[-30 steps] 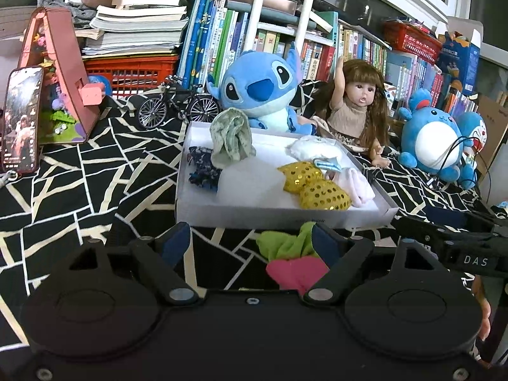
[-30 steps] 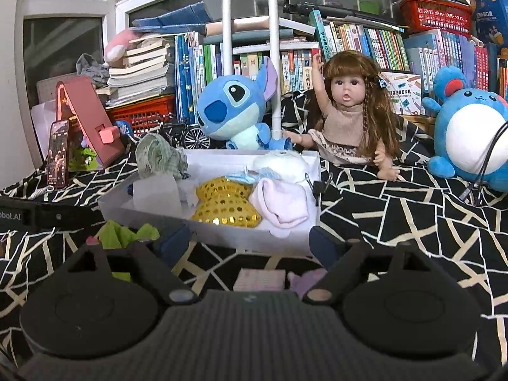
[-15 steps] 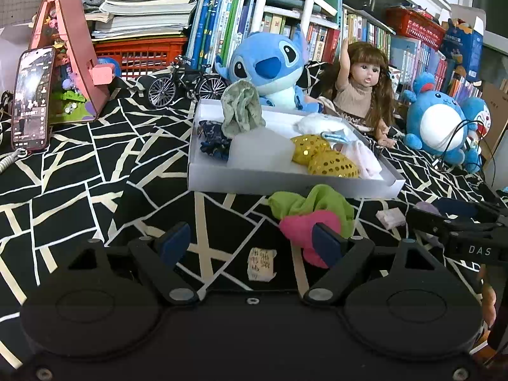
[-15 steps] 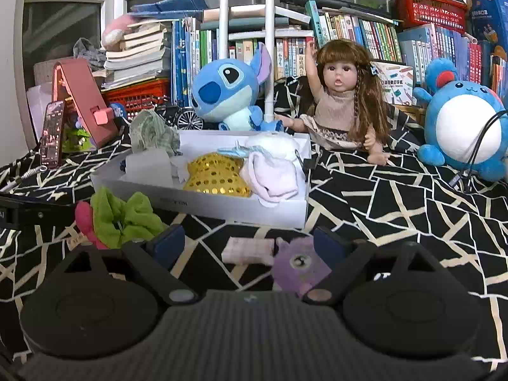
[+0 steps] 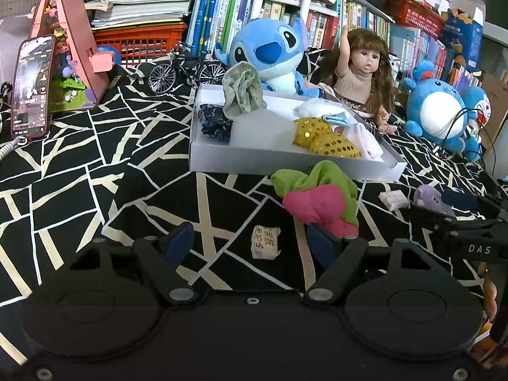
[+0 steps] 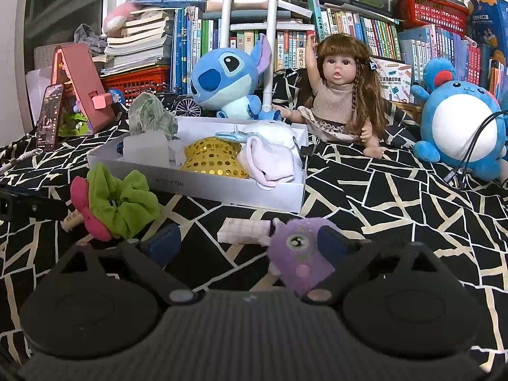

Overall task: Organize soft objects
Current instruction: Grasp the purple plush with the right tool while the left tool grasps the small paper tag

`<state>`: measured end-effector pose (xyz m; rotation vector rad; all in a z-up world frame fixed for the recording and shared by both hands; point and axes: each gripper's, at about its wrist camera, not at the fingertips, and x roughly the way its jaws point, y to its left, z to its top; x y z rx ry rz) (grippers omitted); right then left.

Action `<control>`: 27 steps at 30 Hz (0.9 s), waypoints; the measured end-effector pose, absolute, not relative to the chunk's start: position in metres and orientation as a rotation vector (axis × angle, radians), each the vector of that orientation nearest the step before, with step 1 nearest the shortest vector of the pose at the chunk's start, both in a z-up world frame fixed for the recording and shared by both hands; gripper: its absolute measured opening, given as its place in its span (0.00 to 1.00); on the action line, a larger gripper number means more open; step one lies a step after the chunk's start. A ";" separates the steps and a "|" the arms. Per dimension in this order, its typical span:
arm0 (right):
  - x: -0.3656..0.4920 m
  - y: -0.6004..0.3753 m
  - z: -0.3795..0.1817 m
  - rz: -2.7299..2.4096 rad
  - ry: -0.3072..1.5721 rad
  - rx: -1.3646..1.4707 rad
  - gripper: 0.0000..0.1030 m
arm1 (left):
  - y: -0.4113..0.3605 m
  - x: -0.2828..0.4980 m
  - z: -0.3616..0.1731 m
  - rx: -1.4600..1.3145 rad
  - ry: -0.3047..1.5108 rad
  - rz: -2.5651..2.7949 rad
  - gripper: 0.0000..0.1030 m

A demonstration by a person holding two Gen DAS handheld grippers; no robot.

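in the white box (image 6: 222, 187), far of both grippers, several soft pieces already lie; near it on the cloth remain the green-pink scrunchies (image 5: 320, 197), a purple plush (image 6: 301, 254) and two small packets. left gripper (image 5: 250, 238) and right gripper (image 6: 247, 241) gape wide, holding nothing.

Both handheld tools are matte black. The left gripper (image 5: 250, 243) has two round housings, silver pivot screws, angled arms and dark blue pads (image 5: 177, 243). The right gripper (image 6: 244, 243) looks alike, with a ribbed grey centre panel and white "DAS" lettering on its side.
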<state>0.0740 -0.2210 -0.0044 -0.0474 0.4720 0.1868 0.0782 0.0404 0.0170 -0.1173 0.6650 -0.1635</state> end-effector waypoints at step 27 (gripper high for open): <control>0.077 -0.238 -0.011 0.083 0.501 -0.026 0.94 | 0.030 0.082 0.005 -0.078 0.708 -0.191 0.30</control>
